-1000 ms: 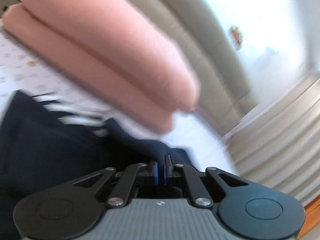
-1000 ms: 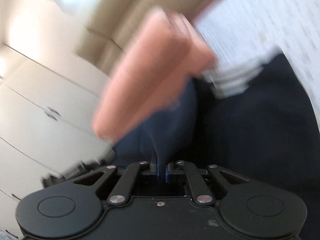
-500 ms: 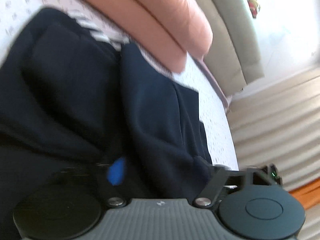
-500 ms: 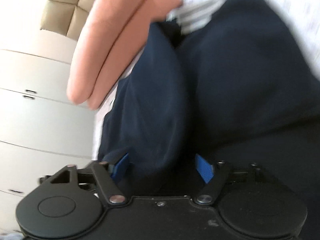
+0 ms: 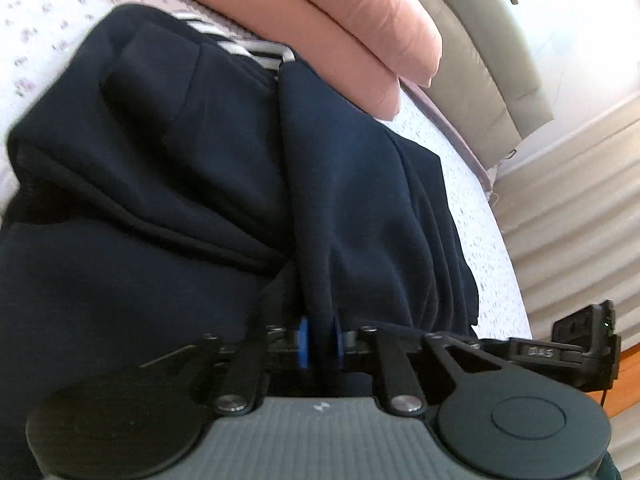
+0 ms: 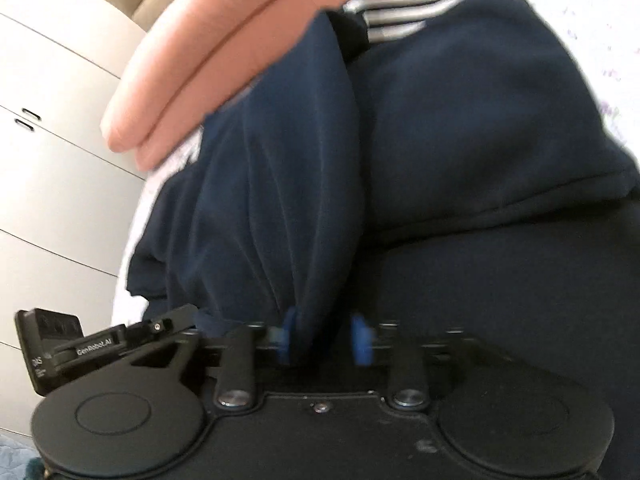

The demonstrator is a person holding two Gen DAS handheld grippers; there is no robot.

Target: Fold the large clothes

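Observation:
A navy garment [image 5: 160, 160] with white stripes [image 5: 248, 48] lies bunched on the bed, its upper part folded over. A ridge of its cloth runs straight into my left gripper [image 5: 320, 342]. The blue pads still press on that fold while the jaws are opening. In the right wrist view the same garment [image 6: 460, 120] fills the frame. A hanging fold sits between the pads of my right gripper [image 6: 324, 340]. Its jaws are opening too: the cloth touches the left pad and a gap shows beside the right pad.
Two stacked pink pillows [image 5: 340, 12] [image 6: 224, 40] lie just beyond the garment. The white flowered sheet [image 5: 460, 184] shows at the bed's edge, with a beige headboard [image 5: 480, 60] behind. Pale cupboard doors [image 6: 48, 160] stand to the left. Each view catches a black part of the other gripper [image 5: 580, 344] [image 6: 60, 344].
Both grippers tipped downward and sank toward the bed with the cloth. Their pads, shut tight a second ago, have parted, the right pair much wider. The garment now rests on the bed.

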